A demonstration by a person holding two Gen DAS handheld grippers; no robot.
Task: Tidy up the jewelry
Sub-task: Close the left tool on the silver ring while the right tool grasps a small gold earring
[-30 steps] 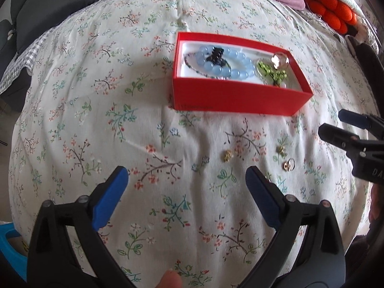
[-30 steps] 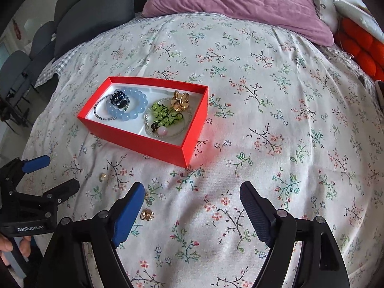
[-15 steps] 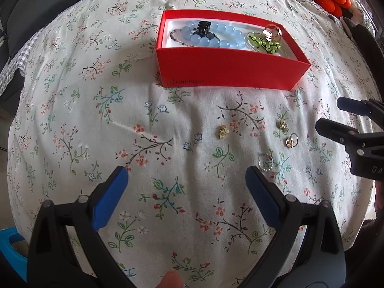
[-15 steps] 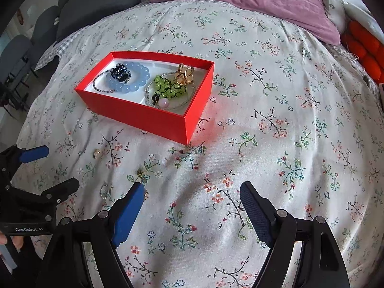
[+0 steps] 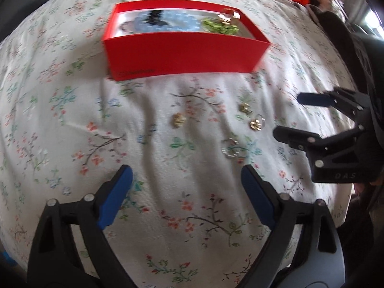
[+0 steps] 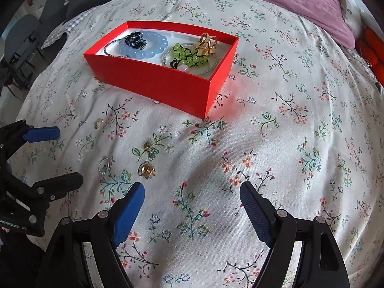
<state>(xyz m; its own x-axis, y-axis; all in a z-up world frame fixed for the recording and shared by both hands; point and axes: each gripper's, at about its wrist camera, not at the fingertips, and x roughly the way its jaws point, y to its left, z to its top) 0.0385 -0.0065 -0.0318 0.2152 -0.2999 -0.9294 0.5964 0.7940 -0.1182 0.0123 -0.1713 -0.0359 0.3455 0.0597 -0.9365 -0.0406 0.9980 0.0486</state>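
The left tool (image 5: pixel 184 187), jaws closing with nothing between them, and the right tool (image 6: pixel 192 199), jaws apart and empty, hover over the floral bedspread (image 6: pixel 300 132), where four small rings (image 6: pixel 147 169) lie loose near the red jewelry box (image 6: pixel 168 84)

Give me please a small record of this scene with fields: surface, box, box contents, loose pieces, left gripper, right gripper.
surface: floral bedspread
box: red box, open, no lid seen
box contents: blue bead bracelet, green bead bracelet, gold ring
loose pieces: four small pieces on the cloth before the box, among them a gold earring and a clear ring
left gripper: jaws closing, nothing between them
right gripper: open, empty
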